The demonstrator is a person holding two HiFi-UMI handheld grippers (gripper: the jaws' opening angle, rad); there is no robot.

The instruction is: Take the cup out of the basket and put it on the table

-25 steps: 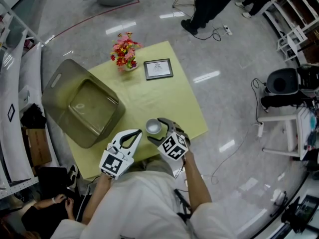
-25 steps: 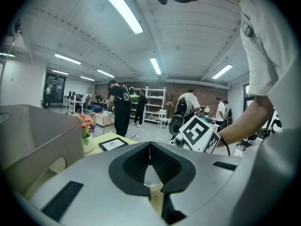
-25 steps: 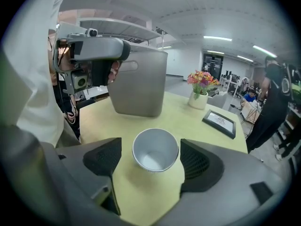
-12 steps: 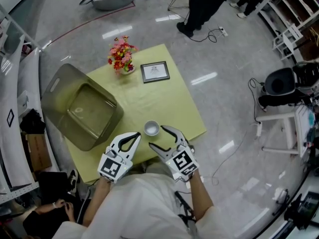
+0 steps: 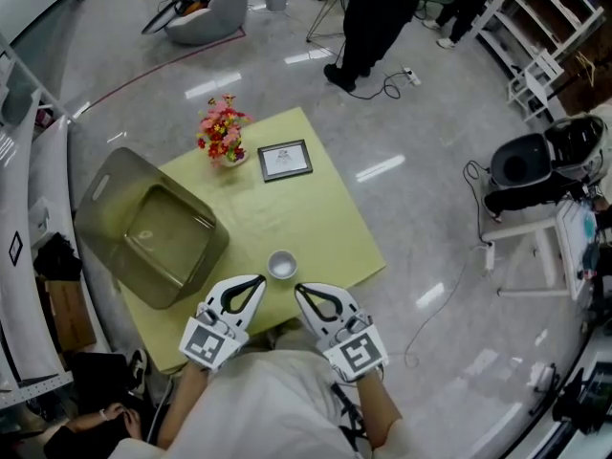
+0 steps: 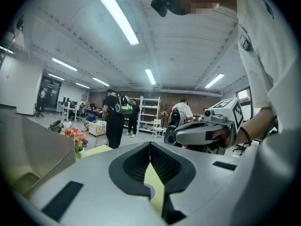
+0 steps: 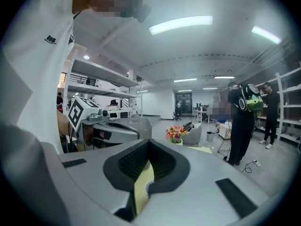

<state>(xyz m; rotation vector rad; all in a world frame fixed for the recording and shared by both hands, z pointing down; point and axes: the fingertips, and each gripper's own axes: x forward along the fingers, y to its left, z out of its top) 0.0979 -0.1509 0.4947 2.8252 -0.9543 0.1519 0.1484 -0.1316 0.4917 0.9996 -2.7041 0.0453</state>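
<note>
The yellow-green table (image 5: pixel 316 208) is our landmark. The grey basket (image 5: pixel 113 165) sits at the table's left side, tipped and overhanging the edge, and it looks empty, which fits a job we judge to be all but finished.

Both grippers hang just off the table's near edge, close to the person's body. The left gripper (image 5: pixel 260 279) is clenched with nothing in it; we think it is simply parked out of the way. The right gripper (image 5: pixel 299 288) has just been closing its jaws, and they meet on nothing (its own view shows only table and a sliver of cup beyond the tips).

The cup (image 5: pixel 281 264) stands upright on the table near its near edge, well apart from the basket and touching neither gripper.

The tabletop is flat, matte and mostly bare. Toward the table's far edge stand a bunch of flowers (image 5: pixel 220 134) and a small picture frame (image 5: pixel 284 159). Around the table spreads a glossy grey floor (image 5: pixel 421 122) with strip-light glare, a person in black (image 5: pixel 368 17) standing beyond the table's far corner, and white shelving (image 5: pixel 535 41) farther off.
</note>
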